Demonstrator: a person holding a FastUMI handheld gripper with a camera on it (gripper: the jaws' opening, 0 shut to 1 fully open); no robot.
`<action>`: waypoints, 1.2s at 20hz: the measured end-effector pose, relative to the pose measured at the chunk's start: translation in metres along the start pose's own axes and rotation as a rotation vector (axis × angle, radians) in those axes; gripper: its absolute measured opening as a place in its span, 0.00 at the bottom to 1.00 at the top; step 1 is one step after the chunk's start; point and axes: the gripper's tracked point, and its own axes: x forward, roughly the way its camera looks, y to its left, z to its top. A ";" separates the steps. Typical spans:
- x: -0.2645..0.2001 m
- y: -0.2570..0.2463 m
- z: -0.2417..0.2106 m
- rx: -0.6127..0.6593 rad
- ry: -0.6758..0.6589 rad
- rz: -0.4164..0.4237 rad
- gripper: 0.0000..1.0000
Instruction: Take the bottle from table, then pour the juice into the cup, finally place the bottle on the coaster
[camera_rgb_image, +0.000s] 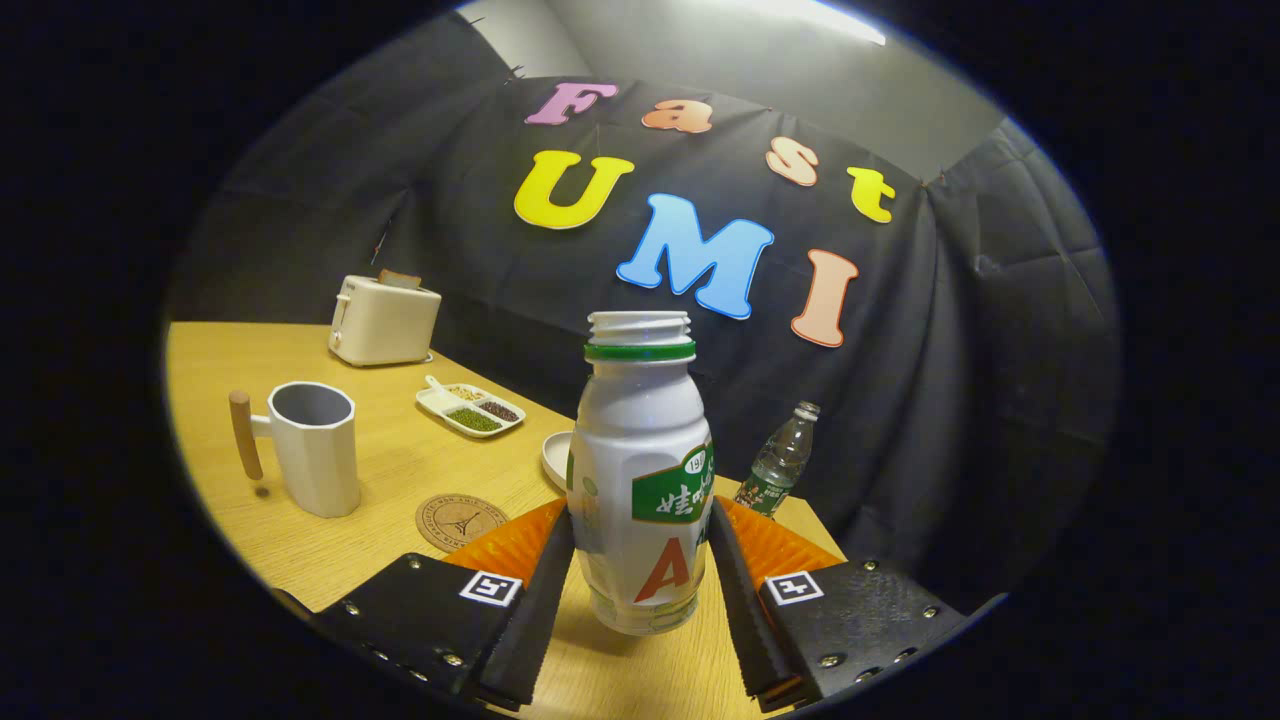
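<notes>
The bottle (640, 470) looked like glossy white plastic with a printed paper-like label, and the gripper's (640, 560) fingers (545, 590) pressing on both its sides had ribbed, matt faces. The table (400, 480) showed smooth pale wood grain. The cup (315, 460) looked matt ceramic with a wooden handle, and the coaster (460, 521) seemed cork.

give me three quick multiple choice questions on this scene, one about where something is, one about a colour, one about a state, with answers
1. Where is the coaster?
A. on the table between the cup and the gripper
B. on top of the toaster
C. under the clear bottle

2. What colour is the ring below the white bottle's mouth?
A. red
B. green
C. blue

3. What state is the white bottle in?
A. capped, lying flat
B. uncapped, upright between the fingers
C. tipped over the cup

Answers: 1 A, it lies on the wood near the cup, just ahead of the gripper. 2 B, a green band shows. 3 B, the mouth is open and both fingers flank its body.
</notes>
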 end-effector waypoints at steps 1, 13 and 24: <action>-0.001 -0.006 -0.006 0.025 -0.009 0.001 0.74; -0.039 -0.091 -0.033 0.267 -0.132 -0.082 0.74; -0.045 -0.101 -0.058 0.359 -0.118 -0.077 0.74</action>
